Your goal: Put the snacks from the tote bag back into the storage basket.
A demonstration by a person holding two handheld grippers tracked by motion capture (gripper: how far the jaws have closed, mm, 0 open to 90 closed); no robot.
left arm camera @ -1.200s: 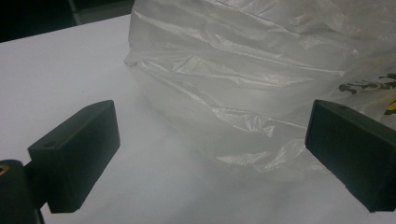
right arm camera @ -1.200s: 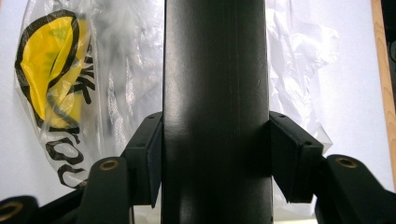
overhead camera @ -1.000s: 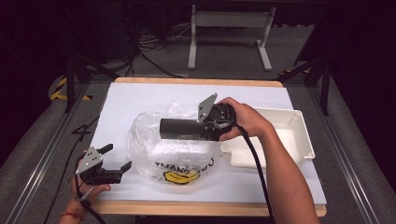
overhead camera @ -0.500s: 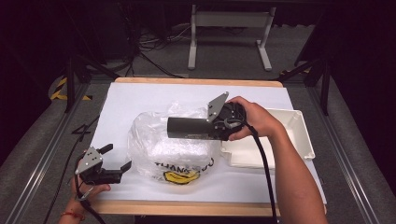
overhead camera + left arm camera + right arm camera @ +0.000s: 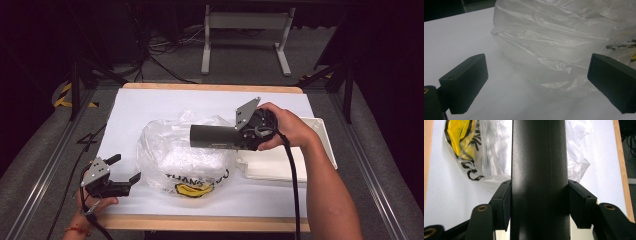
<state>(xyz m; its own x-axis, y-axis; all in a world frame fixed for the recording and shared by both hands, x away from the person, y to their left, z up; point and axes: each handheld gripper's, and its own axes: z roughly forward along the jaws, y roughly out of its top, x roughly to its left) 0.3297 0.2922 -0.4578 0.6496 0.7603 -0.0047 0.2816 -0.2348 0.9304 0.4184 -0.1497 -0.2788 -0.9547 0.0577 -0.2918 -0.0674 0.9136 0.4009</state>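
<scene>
A dark grey cylinder (image 5: 215, 136) lies level in the air over a crumpled clear plastic bag (image 5: 175, 155) printed in yellow and black. My right gripper (image 5: 244, 139) is shut on the cylinder's right end, with a hand around the gripper's body. In the right gripper view the cylinder (image 5: 539, 170) runs straight up between both black pads (image 5: 505, 197), which press on its sides, and the bag (image 5: 486, 150) lies below it. My left gripper (image 5: 126, 167) rests open at the table's front left. Its jaws (image 5: 536, 80) stand wide apart, facing the bag (image 5: 554, 42) with nothing between them.
A shallow white tray (image 5: 300, 165) sits at the table's right, under the right forearm. A white sheet (image 5: 150, 105) covers the wooden table top. A metal stand (image 5: 245, 45) and cables are on the floor beyond the far edge.
The right hand has carried the cylinder to the right and slightly up over the bag. The left gripper has stayed where it was.
</scene>
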